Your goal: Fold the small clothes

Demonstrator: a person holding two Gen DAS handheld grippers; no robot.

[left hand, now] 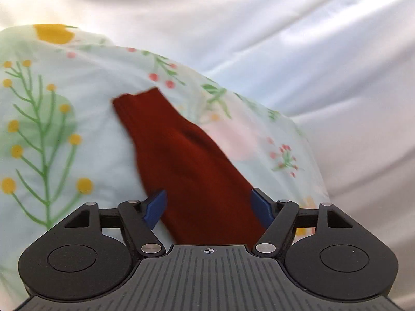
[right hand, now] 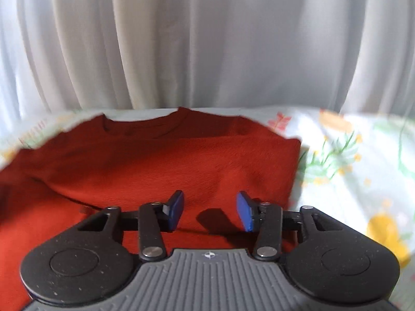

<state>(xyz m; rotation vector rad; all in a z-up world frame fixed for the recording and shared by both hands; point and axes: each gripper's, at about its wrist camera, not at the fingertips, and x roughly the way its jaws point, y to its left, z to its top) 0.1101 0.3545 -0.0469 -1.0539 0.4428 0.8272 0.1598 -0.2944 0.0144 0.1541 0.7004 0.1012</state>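
Both claws (left hand: 208,208) (right hand: 210,211) spread above red garment (right hand: 160,160), floral sheet (left hand: 52,129)

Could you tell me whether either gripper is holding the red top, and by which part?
Nothing is held: the left gripper and right gripper are both open over the red top.

Red sweater (right hand: 166,165), knit texture, lying flat on the floral bedsheet (right hand: 350,171). Neckline points toward the far edge of the bed, by the curtain. One side looks folded in, giving a straight right edge. Sleeve (left hand: 181,155) stretched out long and narrow across the sheet, cuff end farthest away.
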